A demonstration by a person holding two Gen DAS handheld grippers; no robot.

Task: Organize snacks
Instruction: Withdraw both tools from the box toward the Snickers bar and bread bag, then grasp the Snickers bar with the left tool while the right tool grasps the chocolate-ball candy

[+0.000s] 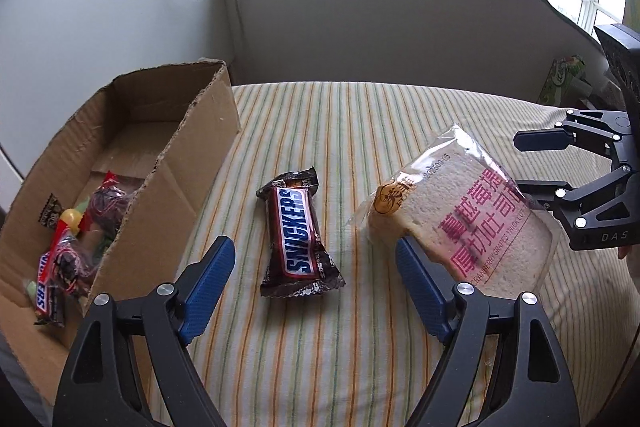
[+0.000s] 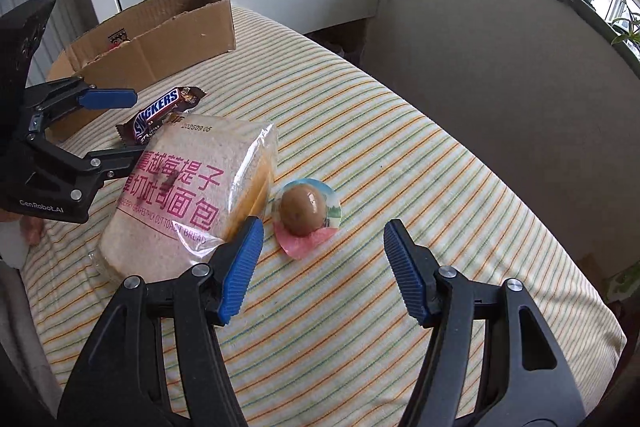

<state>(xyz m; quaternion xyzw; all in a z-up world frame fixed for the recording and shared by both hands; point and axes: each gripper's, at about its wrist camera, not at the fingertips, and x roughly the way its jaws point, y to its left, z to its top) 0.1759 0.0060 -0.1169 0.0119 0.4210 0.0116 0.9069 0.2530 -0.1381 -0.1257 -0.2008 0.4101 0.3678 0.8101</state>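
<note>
**On the striped cloth: both grippers spread, nothing held**

On a striped cloth (image 1: 360,131) sit three loose snacks and a box (image 1: 200,163).

Left wrist view only: the box inside. It holds a second Snickers (image 1: 44,291), dark red-netted packs (image 1: 108,203) and a yellow-green piece (image 1: 74,217). The egg does not show here.

Right wrist view only: a packed brown egg (image 2: 302,209) on a round pink-and-blue wrapper, just right of the bread (image 2: 188,187). From here the box inside is mostly hidden behind its wall.

Writing: "SNICKERS" on the bar (image 1: 300,235). Bread bag has pink Chinese print, "THICK CUT TOAST BREAD" and a date stamp "202509.05". Gripper bodies read "GenRobot.AI" and "DAS".

Left gripper (image 1: 316,281): fingers released, jaws wide, bar lying on the cloth between them, pads not touching it. Its right finger (image 1: 416,283) sits right at the bread's near corner; cannot tell if it touches.

Right gripper (image 2: 324,267): fingers released, empty, egg ahead between the tips and apart from them. Its left finger (image 2: 240,267) overlaps the bread's corner; contact unclear.

Edges and room: box at the cloth's left edge, torn near wall toward the bar. Bare cloth between bar and box, and plenty to the egg's right. Bread crowds both bar and egg.
</note>
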